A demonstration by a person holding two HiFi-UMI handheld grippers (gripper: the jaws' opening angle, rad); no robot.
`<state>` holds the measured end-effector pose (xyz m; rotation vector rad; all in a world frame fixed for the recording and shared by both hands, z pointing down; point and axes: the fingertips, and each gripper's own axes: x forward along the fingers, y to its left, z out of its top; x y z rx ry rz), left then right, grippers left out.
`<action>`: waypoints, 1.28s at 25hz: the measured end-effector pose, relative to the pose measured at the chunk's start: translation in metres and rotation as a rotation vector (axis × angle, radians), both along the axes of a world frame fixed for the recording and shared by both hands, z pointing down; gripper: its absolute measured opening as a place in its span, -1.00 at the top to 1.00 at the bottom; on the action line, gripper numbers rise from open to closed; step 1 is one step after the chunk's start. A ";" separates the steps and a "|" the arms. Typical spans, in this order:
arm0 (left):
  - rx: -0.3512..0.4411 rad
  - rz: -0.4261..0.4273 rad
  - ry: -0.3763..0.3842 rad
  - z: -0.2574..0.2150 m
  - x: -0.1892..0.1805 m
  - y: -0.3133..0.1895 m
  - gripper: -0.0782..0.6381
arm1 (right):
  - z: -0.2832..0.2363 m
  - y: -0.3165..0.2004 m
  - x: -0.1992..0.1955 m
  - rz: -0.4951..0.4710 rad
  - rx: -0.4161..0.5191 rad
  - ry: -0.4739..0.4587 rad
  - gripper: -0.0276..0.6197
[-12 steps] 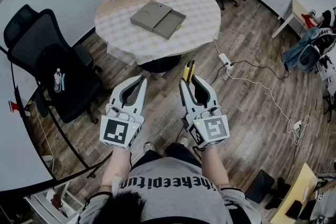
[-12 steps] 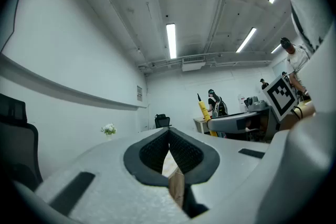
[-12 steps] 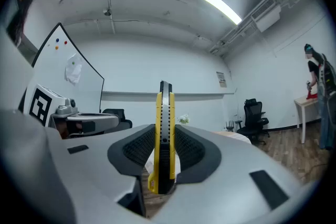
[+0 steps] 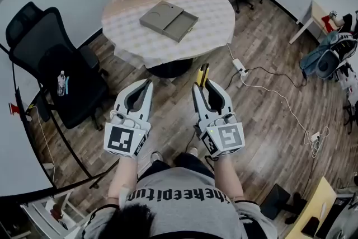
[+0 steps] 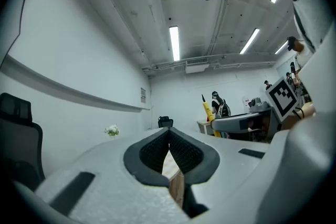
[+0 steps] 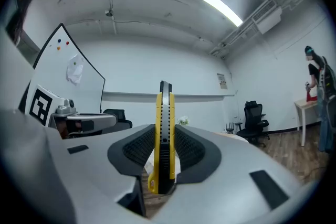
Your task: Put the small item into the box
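Grip: right hand-held gripper point(image 4: 203, 87) clamps yellow knife point(image 6: 164, 113) | left hand-held gripper point(image 5: 169, 134) clenched, empty

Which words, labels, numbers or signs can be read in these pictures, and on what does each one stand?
"thekeepitu" (roughly; both ends cut off): print on the person's shirt.
Square markers on the cubes of the left gripper and the right gripper: patterns only, no letters.
On the wall notice, left gripper view: too small to read.
On the wall sign, right gripper view: too small to read.
On the bottle: label too small to read.
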<state>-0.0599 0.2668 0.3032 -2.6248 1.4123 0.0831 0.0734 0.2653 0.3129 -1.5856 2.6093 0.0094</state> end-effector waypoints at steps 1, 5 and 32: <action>0.002 -0.002 0.001 0.000 0.002 0.000 0.74 | 0.000 0.000 0.002 -0.003 0.002 -0.001 0.55; 0.004 -0.014 0.005 -0.001 0.011 0.000 0.74 | -0.001 -0.002 0.012 -0.013 0.005 -0.005 0.55; 0.030 -0.083 -0.030 0.001 0.104 -0.036 0.74 | 0.006 -0.053 0.097 -0.126 0.012 -0.006 0.55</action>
